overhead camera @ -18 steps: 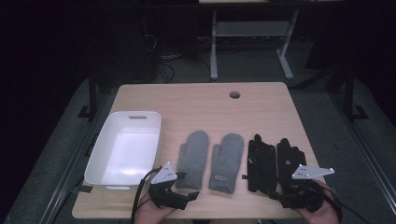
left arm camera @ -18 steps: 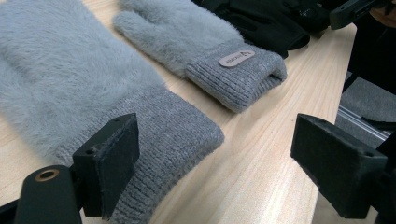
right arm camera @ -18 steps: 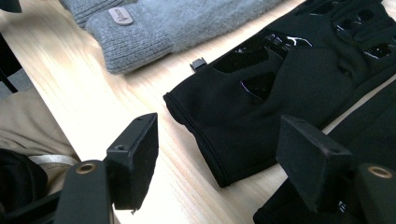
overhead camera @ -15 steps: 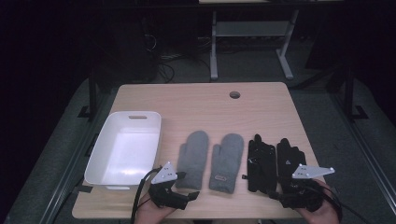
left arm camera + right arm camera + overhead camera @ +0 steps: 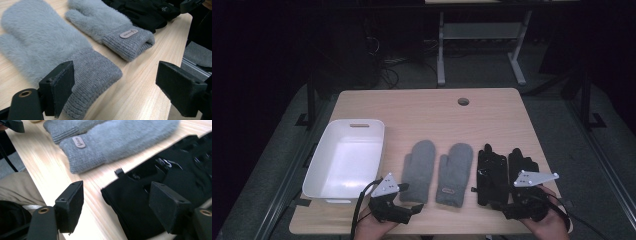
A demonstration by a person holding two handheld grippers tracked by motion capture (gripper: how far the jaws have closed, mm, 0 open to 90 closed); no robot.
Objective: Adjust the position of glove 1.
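L gripper (image 5: 414, 209) was held wide open, empty, at the grey mitten (image 5: 418, 169) cuff, R gripper (image 5: 502, 206) likewise at the black gloves (image 5: 504, 172), prob. lined up for pickup.

The far half of the worktop (image 5: 427, 107) lies open. Along the near edge, white tub (image 5: 344, 157), grey mittens (image 5: 437, 170) and black gloves (image 5: 502, 172) block passage, narrow gaps between.

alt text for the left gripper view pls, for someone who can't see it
Two fuzzy grey mittens lie flat on a light wooden table, the near mitten with its ribbed cuff just ahead of the left gripper, whose black jaws stand open and hold nothing. The far mitten has a small tag on its cuff; black gloves lie beyond it.
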